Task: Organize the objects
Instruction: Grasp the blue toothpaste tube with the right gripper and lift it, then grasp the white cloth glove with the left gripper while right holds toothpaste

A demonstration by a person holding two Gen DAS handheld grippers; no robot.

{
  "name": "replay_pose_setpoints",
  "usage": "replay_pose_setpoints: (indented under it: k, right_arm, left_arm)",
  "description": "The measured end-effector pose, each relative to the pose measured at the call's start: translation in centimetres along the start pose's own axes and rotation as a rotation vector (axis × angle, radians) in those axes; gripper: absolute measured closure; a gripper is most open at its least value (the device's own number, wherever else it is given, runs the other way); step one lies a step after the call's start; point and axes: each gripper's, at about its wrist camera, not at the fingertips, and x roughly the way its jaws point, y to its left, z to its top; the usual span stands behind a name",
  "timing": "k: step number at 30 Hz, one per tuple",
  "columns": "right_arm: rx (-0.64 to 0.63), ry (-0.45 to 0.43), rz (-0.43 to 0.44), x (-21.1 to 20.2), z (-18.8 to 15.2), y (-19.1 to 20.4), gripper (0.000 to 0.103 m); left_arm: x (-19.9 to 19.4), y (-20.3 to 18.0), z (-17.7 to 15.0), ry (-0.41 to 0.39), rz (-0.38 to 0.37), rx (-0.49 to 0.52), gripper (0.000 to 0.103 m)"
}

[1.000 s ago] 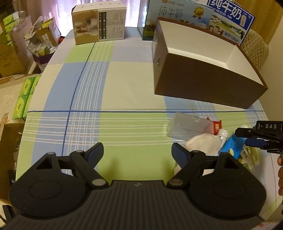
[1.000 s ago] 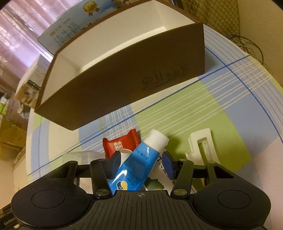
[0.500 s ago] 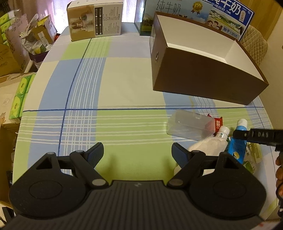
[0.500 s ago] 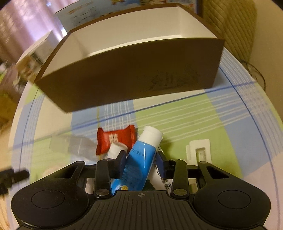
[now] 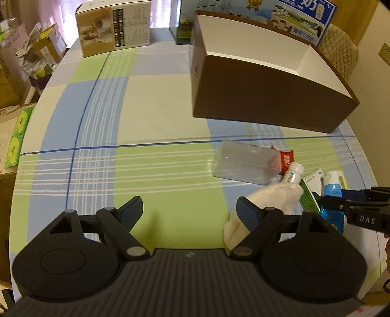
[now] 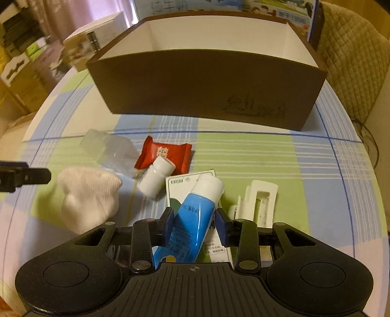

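Observation:
My right gripper (image 6: 195, 220) is shut on a blue tube with a white cap (image 6: 197, 204), which lies over a white and green card (image 6: 179, 181) on the checked tablecloth. Around it lie a small white bottle (image 6: 156, 178), a red candy packet (image 6: 168, 152), a clear plastic case (image 6: 109, 148), a white cloth bundle (image 6: 87, 195) and a white plastic clip (image 6: 260, 202). Behind them stands an open brown box with a white inside (image 6: 207, 85). My left gripper (image 5: 190, 207) hangs open over bare cloth, left of the white cloth bundle (image 5: 275, 197).
A beige carton (image 5: 114, 29) and a blue milk carton (image 5: 302, 17) stand at the table's far edge behind the brown box (image 5: 268, 97). Cardboard boxes and green packs (image 5: 17, 136) crowd the floor at the left. A quilted chair back (image 6: 353, 61) rises at the right.
The right gripper's jaws have closed onto the blue tube, and its wrist has rolled so the box now sits level in its view. The left gripper has stayed open and nearly still.

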Motion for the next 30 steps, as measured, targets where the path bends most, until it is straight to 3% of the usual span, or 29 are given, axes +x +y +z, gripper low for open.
replay_pose_setpoints:
  k: [4,7,8,17,30]
  right_arm:
    - [-0.029,-0.011,0.010,0.2,-0.4,0.2,0.070]
    - [-0.107,-0.038,-0.042,0.3,-1.2,1.0,0.091]
    - [-0.103,-0.044,-0.039,0.3,-1.4,0.9,0.092]
    - [0.003,-0.068,0.040,-0.3,-1.6,-0.9,0.093]
    - [0.053,-0.105,0.070,-1.9,-1.4,-2.4,0.093]
  left_arm:
    - [-0.2,-0.7,-0.4,-0.007,-0.027,0.021,0.022]
    - [-0.3,-1.6,-0.7,-0.014,-0.062,0.046,0.019]
    - [-0.3,-1.9,-0.8,-0.017,-0.070,0.054,0.019]
    - [0.7,-4.2,-1.5,-0.018,-0.135,0.103,0.017]
    - [3.6,-7.9,-1.7,0.023,-0.108,0.128,0.016]
